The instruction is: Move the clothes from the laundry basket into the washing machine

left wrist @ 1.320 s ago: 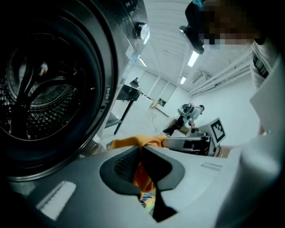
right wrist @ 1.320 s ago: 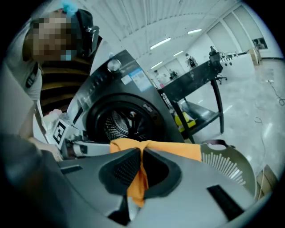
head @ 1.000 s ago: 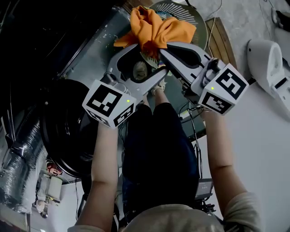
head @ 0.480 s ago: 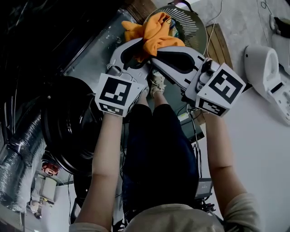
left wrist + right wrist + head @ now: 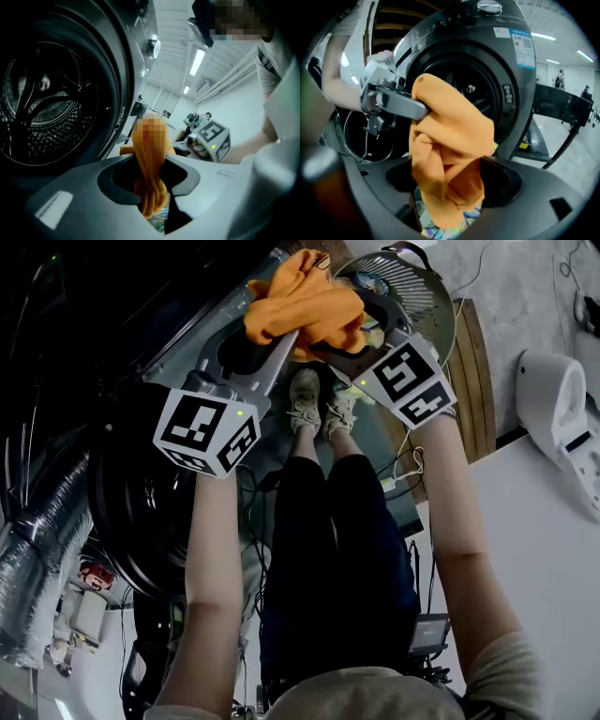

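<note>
- Orange cloth [image 5: 302, 298] hangs bunched in the air between the two grippers, just left of the basket [image 5: 422, 296]. It is close to the washer [image 5: 506, 61] but not yet inside the drum [image 5: 47, 108].
- One narrow fold of it is pinched by the left gripper [image 5: 152, 190], whose jaws have just been closing. They stand only slightly apart, with fabric squeezed between them.
- Around the cloth's bulk, the right gripper [image 5: 450, 206] has just been opening. Its jaws stand wide with gaps on both sides, so it grips nothing.
- Patterned fabric [image 5: 471, 219] peeks out below the cloth at the right gripper's jaws.
- Beyond the person's shoes [image 5: 319, 404], the basket sits on the floor at the far right.
- Dark and round, the washer's door [image 5: 141, 493] stands swung out at the left.
</note>
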